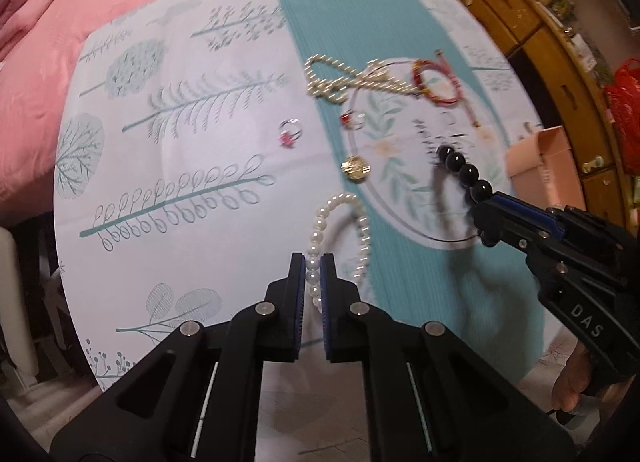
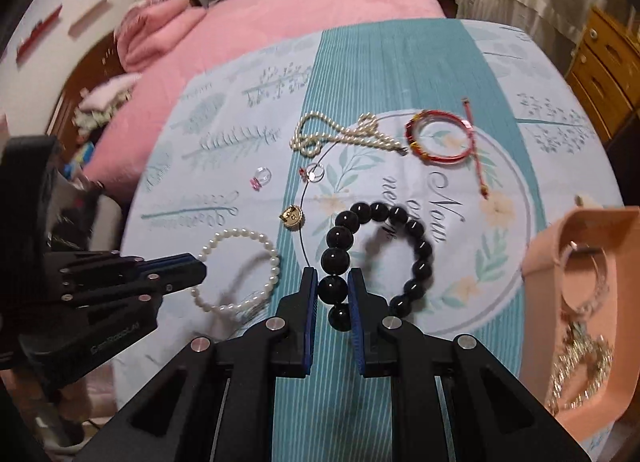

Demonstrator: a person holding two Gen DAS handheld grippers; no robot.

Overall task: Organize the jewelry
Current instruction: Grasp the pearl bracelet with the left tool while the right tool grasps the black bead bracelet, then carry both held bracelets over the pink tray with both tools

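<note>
Left gripper (image 1: 313, 262) pinches pearl bracelet (image 1: 340, 238), right gripper (image 2: 333, 286) pinches black bead bracelet (image 2: 380, 258); pink box (image 2: 580, 314) holds gold chains (image 2: 580, 366).

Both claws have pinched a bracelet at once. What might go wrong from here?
The left gripper pinches the white pearl bracelet by only a bead or two, so it might slip free. The right gripper squeezes one round, glossy bead of the black bead bracelet, which could pop out sideways. The dangling loops may also snag on the rim of the pink box, which already holds jewelry.
</note>
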